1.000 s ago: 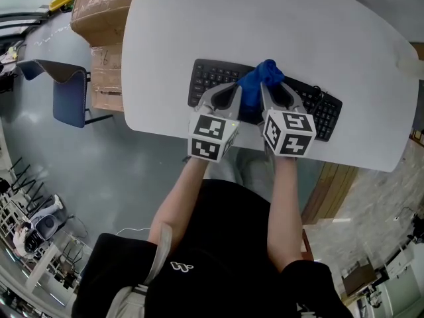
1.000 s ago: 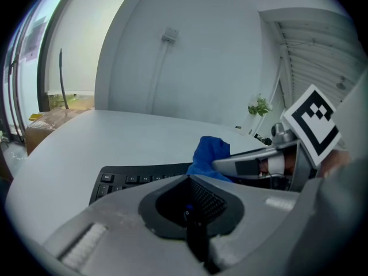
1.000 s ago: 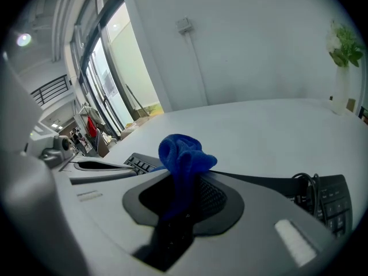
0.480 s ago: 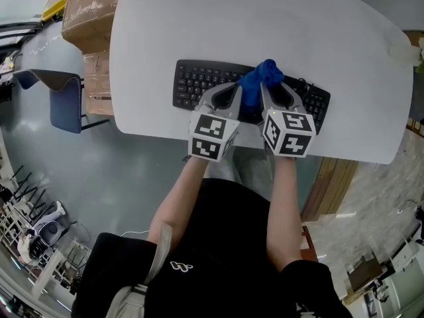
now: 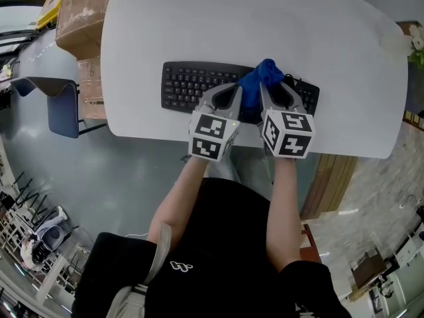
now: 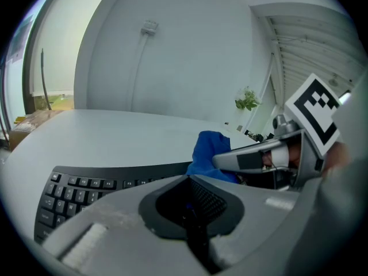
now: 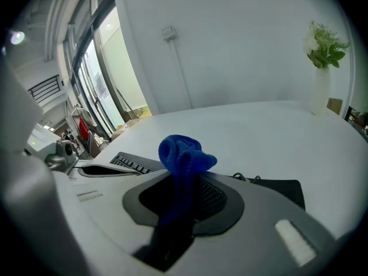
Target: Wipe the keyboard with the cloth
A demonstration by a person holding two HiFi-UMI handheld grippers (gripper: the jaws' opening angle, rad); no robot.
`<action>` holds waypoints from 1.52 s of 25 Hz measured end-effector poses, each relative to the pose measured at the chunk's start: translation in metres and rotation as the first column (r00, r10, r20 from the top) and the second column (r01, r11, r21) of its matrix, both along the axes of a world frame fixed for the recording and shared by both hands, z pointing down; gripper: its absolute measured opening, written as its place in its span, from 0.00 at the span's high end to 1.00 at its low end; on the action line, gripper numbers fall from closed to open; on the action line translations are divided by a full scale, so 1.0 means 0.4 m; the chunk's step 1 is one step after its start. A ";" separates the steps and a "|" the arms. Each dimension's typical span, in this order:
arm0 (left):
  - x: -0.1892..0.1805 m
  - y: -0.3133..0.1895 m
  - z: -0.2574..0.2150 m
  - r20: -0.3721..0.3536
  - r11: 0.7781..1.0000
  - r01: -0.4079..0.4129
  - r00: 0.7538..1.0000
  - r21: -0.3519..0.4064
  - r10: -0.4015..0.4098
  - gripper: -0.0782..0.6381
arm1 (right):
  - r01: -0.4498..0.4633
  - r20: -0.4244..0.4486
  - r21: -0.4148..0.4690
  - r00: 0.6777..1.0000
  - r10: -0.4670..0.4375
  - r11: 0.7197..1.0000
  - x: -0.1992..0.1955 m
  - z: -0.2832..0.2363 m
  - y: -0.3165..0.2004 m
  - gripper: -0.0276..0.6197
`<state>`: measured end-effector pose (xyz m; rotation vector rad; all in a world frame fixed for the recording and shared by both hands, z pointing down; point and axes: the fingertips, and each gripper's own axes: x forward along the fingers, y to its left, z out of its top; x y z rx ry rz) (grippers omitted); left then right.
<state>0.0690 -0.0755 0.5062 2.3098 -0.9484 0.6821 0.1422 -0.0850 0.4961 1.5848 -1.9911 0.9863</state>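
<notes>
Black keyboard lies flat on white worktop, near the front edge. Right claw is clamped on the blue cloth, which bunches up above its tips in a rumpled wad, sitting over the right part of the keyboard. Left claw is closed, its dark pads pressed together and nothing clearly between them (maybe a blue speck, too small to call). It sits just beside the right claw, over the keyboard's middle, with the cloth between the two in the head view. Keyboard cable shows behind the right claw. White vase with greenery stands at the far right of the worktop. Cardboard boxes and a chair are on the floor off the left end.
</notes>
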 end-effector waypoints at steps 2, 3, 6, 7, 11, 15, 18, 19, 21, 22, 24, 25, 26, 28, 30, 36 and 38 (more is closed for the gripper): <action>0.014 0.003 0.001 -0.003 1.000 -0.007 1.000 0.001 0.007 0.89 | -0.010 -0.002 0.002 1.000 0.010 1.000 0.017 -0.005 0.005 0.81; 0.024 0.003 -0.001 -0.007 1.000 -0.010 1.000 0.005 0.010 0.89 | -0.015 -0.003 0.002 1.000 0.015 1.000 0.027 -0.007 0.008 0.81; 0.057 0.004 -0.013 -0.022 1.000 -0.022 1.000 0.018 0.023 0.89 | -0.031 -0.006 0.003 0.999 0.031 0.999 0.058 -0.014 0.018 0.81; 0.066 0.006 -0.014 -0.022 0.999 -0.029 0.999 0.018 0.029 0.89 | -0.037 -0.007 0.005 0.999 0.037 0.999 0.067 -0.017 0.020 0.81; 0.101 0.016 -0.014 -0.024 0.999 -0.049 0.999 0.016 0.049 0.89 | -0.056 -0.009 0.012 0.998 0.056 0.998 0.104 -0.027 0.030 0.81; 0.141 0.029 -0.014 -0.025 0.997 -0.071 0.997 0.017 0.071 0.89 | -0.076 -0.010 0.019 0.997 0.077 0.997 0.149 -0.037 0.043 0.81; 0.169 0.038 -0.018 -0.023 0.996 -0.089 0.996 0.019 0.089 0.89 | -0.089 -0.004 0.024 0.996 0.089 0.996 0.175 -0.045 0.052 0.81; 0.180 0.038 -0.023 -0.026 0.996 -0.091 0.995 0.024 0.092 0.89 | -0.093 -0.002 0.026 0.996 0.093 0.995 0.183 -0.047 0.056 0.81; 0.199 0.043 -0.025 -0.029 0.995 -0.098 0.995 0.026 0.099 0.89 | -0.100 0.000 0.029 0.995 0.100 0.995 0.200 -0.050 0.063 0.81; 0.207 0.049 -0.023 -0.029 0.994 -0.103 0.994 0.023 0.103 0.89 | -0.104 0.000 0.030 0.995 0.104 0.994 0.210 -0.050 0.067 0.81; 0.225 0.054 -0.025 -0.030 0.994 -0.108 0.994 0.025 0.108 0.89 | -0.114 -0.001 0.030 0.993 0.114 0.993 0.233 -0.049 0.073 0.81; 0.234 0.057 -0.026 -0.030 0.994 -0.109 0.993 0.026 0.110 0.89 | -0.119 0.000 0.030 0.993 0.119 0.992 0.245 -0.047 0.077 0.81; 0.241 0.061 -0.023 -0.029 0.993 -0.113 0.993 0.026 0.114 0.89 | -0.124 0.001 0.030 0.992 0.124 0.992 0.256 -0.045 0.081 0.81; 0.254 0.068 -0.018 -0.026 0.993 -0.119 0.992 0.025 0.120 0.89 | -0.131 0.003 0.028 0.991 0.131 0.991 0.274 -0.040 0.087 0.81; 0.270 0.067 -0.024 -0.030 0.993 -0.115 0.993 0.032 0.116 0.89 | -0.137 0.007 0.023 0.991 0.137 0.990 0.291 -0.032 0.091 0.81; 0.301 0.074 -0.022 -0.035 0.994 -0.100 0.994 0.042 0.101 0.89 | -0.125 0.017 0.011 0.992 0.125 0.992 0.320 -0.007 0.102 0.81; 0.308 0.079 -0.020 -0.034 0.994 -0.097 0.995 0.040 0.098 0.89 | -0.120 0.019 0.007 0.993 0.120 0.993 0.329 0.000 0.105 0.81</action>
